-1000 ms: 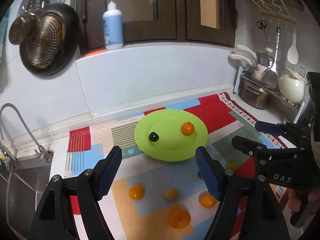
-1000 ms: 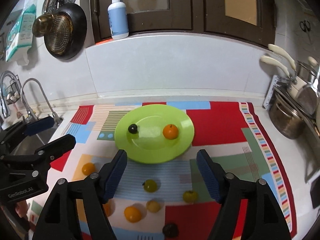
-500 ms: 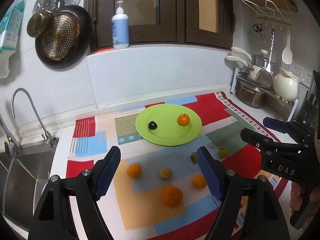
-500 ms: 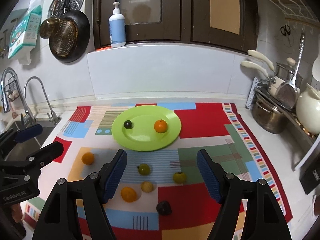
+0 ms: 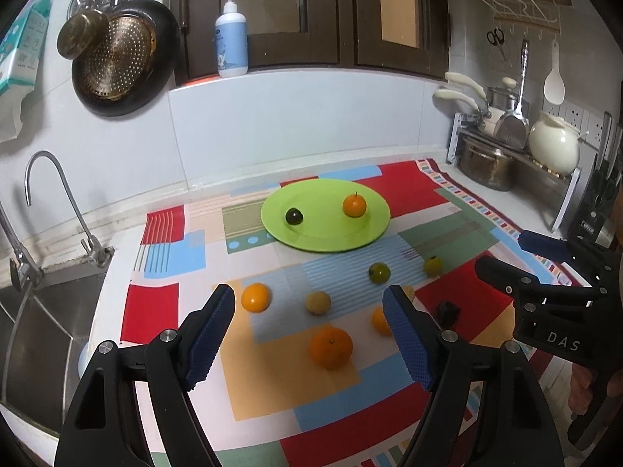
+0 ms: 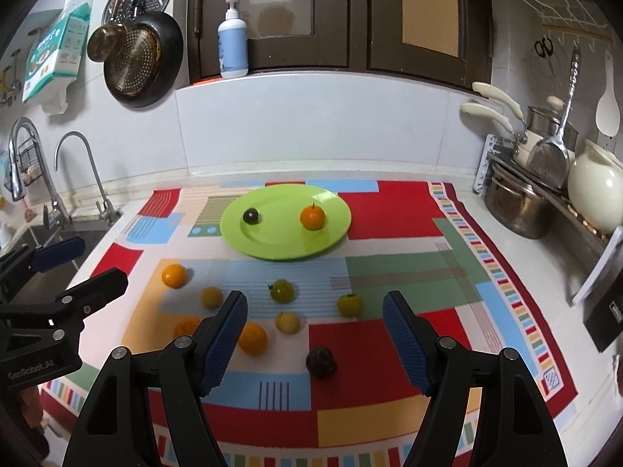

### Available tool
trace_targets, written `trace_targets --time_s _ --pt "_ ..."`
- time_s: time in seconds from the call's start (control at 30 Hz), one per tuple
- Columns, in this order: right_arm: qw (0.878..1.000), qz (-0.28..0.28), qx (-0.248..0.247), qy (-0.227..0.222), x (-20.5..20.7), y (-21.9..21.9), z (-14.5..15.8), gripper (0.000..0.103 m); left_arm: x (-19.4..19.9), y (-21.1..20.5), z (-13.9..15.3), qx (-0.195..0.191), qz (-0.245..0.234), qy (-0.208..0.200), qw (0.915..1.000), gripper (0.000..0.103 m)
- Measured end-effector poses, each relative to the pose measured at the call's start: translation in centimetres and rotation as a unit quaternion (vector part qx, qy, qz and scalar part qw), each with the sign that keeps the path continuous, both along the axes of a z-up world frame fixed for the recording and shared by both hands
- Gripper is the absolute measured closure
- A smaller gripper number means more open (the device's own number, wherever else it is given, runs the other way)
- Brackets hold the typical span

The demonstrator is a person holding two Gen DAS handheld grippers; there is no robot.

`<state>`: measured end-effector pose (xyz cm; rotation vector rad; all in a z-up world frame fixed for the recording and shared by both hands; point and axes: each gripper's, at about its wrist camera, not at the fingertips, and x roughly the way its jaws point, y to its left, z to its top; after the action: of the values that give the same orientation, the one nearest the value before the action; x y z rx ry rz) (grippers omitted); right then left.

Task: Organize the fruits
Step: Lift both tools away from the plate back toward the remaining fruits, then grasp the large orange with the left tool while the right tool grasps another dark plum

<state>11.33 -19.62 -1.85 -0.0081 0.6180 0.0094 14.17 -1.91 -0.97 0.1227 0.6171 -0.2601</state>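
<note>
A green plate (image 5: 373,229) (image 6: 335,229) lies on a patchwork mat and holds an orange (image 5: 354,206) (image 6: 312,216) and a small dark fruit (image 5: 294,216) (image 6: 251,216). Several loose fruits lie on the mat in front of it: oranges (image 5: 331,347) (image 6: 174,275), greenish ones (image 5: 379,273) (image 6: 282,290), yellow ones (image 5: 317,302) (image 6: 288,322) and a dark one (image 6: 321,362). My left gripper (image 5: 309,338) is open and empty above the mat's front. My right gripper (image 6: 315,340) is open and empty, held back from the fruits.
A sink with taps (image 5: 50,210) (image 6: 78,179) is at the left. Pots and a white kettle (image 5: 553,144) (image 6: 595,190) stand on a rack at the right. A pan (image 5: 117,58) hangs on the wall. A soap bottle (image 6: 233,41) stands on the ledge.
Both grippers have pulled back and up from the plate, so more of the mat and loose fruits show. Both stay open and empty.
</note>
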Motion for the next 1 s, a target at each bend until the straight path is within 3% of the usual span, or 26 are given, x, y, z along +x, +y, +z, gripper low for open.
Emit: trace_targets --time_s 0.67,1.0 --pt "0.996 0.013 0.020 0.085 1.3 -0.9 -6.8 0.031 1.1 -1.3 -6.3 0.024 -0.002 0.071 0.9972 0.025" --pt "0.993 0.015 0.030 0.110 2.4 -1.4 -8.9 0.041 2.2 -1.9 -8.6 0.033 -0.002 0.095 0.9950 0.028"
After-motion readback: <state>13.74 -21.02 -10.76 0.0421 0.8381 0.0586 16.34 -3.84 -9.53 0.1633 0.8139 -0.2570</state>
